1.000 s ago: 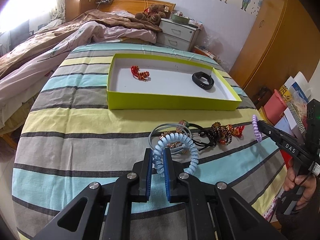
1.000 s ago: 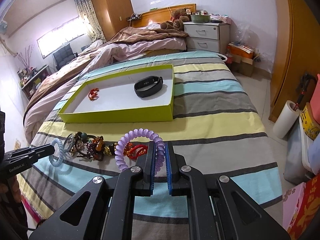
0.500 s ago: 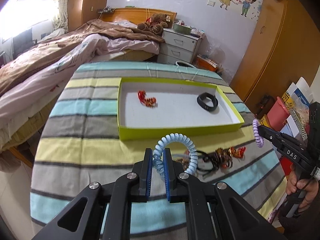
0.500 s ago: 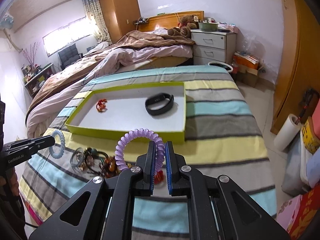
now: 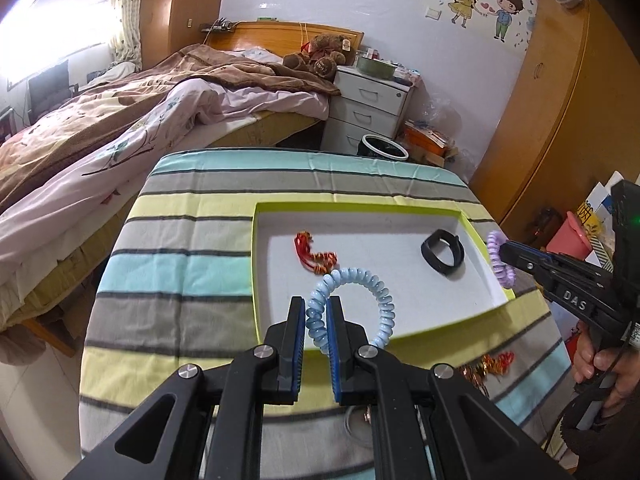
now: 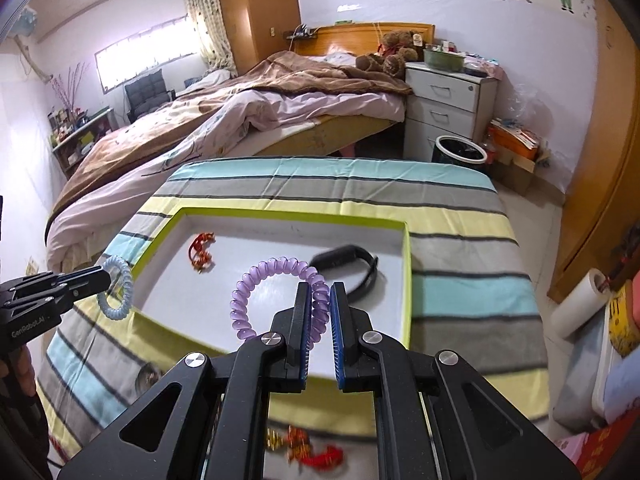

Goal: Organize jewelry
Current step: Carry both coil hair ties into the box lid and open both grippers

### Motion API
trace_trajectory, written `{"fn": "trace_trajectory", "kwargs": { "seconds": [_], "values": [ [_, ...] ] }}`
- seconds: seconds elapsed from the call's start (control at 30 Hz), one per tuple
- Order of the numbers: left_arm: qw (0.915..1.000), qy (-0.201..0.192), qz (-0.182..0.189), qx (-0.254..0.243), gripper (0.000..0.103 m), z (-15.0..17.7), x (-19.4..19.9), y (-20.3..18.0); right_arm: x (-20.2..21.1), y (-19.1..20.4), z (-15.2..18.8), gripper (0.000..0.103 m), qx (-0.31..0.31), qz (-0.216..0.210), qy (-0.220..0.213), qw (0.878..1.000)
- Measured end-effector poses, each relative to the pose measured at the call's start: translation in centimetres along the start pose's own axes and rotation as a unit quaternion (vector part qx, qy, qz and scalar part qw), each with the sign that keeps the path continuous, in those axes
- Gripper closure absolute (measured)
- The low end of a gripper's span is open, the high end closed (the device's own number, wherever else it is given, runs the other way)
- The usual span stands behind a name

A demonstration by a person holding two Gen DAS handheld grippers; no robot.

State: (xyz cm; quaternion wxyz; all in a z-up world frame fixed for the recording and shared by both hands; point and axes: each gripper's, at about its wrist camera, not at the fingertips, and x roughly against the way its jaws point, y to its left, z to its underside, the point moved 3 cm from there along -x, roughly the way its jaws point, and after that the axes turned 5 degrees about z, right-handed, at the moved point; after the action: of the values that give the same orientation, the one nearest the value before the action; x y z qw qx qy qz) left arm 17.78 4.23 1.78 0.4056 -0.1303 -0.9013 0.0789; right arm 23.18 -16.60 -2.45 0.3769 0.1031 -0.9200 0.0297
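My left gripper (image 5: 316, 306) is shut on a light blue spiral hair tie (image 5: 372, 288), held above the near edge of the yellow-green tray (image 5: 360, 210). My right gripper (image 6: 319, 292) is shut on a purple spiral hair tie (image 6: 256, 280), over the tray's near right part. Inside the tray lie a red and gold ornament (image 5: 314, 254) and a black wristband (image 5: 442, 250). In the left wrist view the right gripper (image 5: 505, 249) shows at the tray's right rim with the purple hair tie (image 5: 498, 258). In the right wrist view the left gripper (image 6: 105, 278) holds the blue hair tie (image 6: 120, 292) at the tray's left rim.
Loose red and gold jewelry (image 6: 312, 448) lies on the striped cloth (image 5: 180, 272) near me, partly hidden by the grippers. Beyond the table are a bed (image 5: 120, 120), a white drawer unit (image 5: 368, 108) and a bin (image 5: 382, 148). A hand (image 5: 600, 364) grips the right tool.
Both grippers rose and moved forward from the jewelry pile to over the tray, each carrying its hair tie. The pile has dropped to the bottom of both views.
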Motion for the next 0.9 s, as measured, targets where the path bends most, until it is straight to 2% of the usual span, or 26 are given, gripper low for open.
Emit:
{"fn": "trace_trajectory", "kwargs": {
  "seconds": [0.57, 0.9],
  "values": [
    [0.9986, 0.046, -0.004, 0.024, 0.093, -1.5, -6.5, 2.5, -8.3, 2.9, -2.4, 0.093, 0.040, -0.005, 0.062, 0.997],
    [0.9978, 0.060, -0.013, 0.023, 0.092, -1.5, -8.2, 3.0, -10.8, 3.3, -2.7, 0.093, 0.054, -0.001, 0.082, 0.995]
  ]
}}
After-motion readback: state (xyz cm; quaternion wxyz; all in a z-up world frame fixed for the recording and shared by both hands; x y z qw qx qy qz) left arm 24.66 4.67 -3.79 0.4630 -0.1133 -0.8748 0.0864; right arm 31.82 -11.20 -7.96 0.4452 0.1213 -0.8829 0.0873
